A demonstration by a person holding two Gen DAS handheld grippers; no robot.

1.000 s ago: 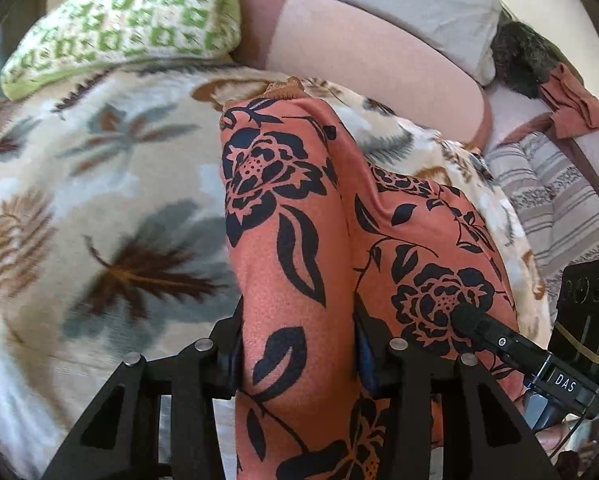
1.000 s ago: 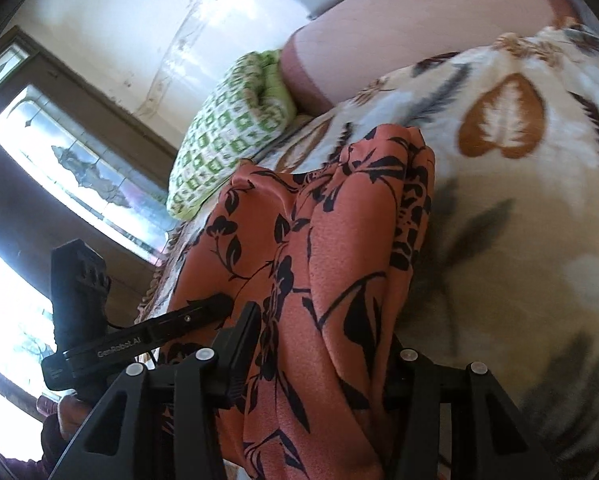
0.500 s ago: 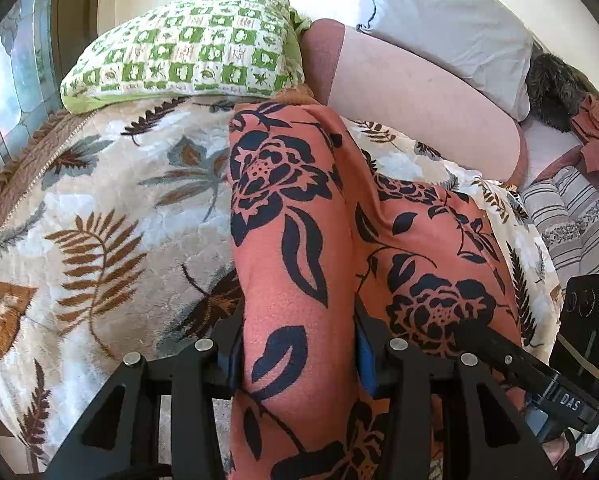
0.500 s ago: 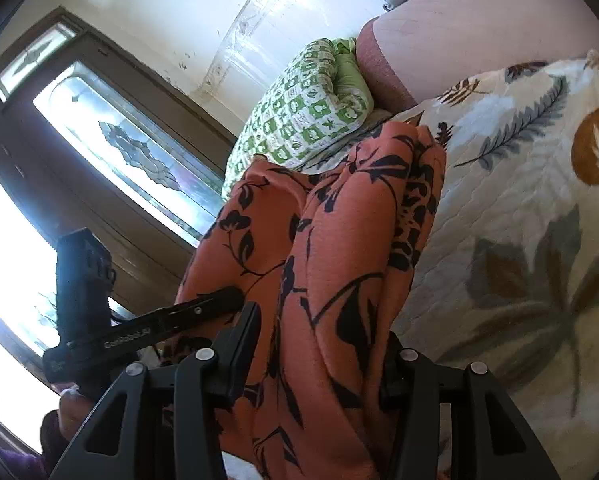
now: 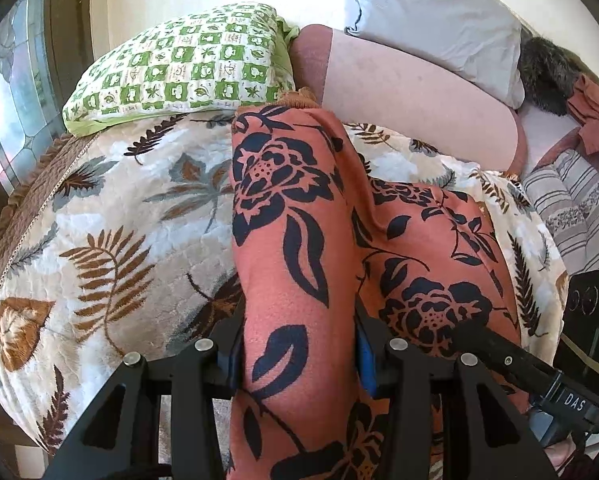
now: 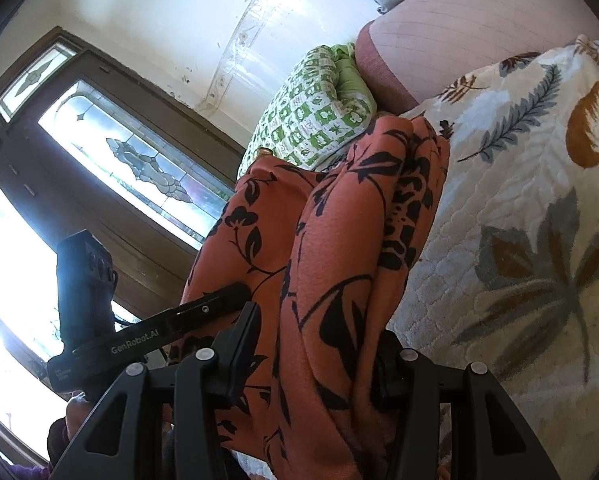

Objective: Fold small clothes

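Note:
An orange garment (image 5: 295, 240) with black flowers hangs stretched between both grippers, its far end draped on the leaf-patterned bedspread (image 5: 131, 208). My left gripper (image 5: 299, 344) is shut on a bunched edge of it, the cloth filling the gap between the fingers. In the right wrist view the same garment (image 6: 339, 264) runs up from my right gripper (image 6: 315, 364), which is shut on its other edge. Each gripper shows in the other's view: the right one (image 5: 539, 376) at the lower right, the left one (image 6: 147, 332) at the lower left. The pads are hidden by cloth.
A green checked pillow (image 5: 187, 68) lies at the head of the bed beside a pink bolster (image 5: 411, 96) and a grey pillow (image 5: 439, 20). A striped cushion (image 5: 579, 208) and a rust cloth (image 5: 591, 112) sit at the right. A stained-glass window (image 6: 139, 160) stands behind.
Both grippers drew back and tilted up with the garment, so more of the bed, pillows and window shows. The grip on the cloth is the same.

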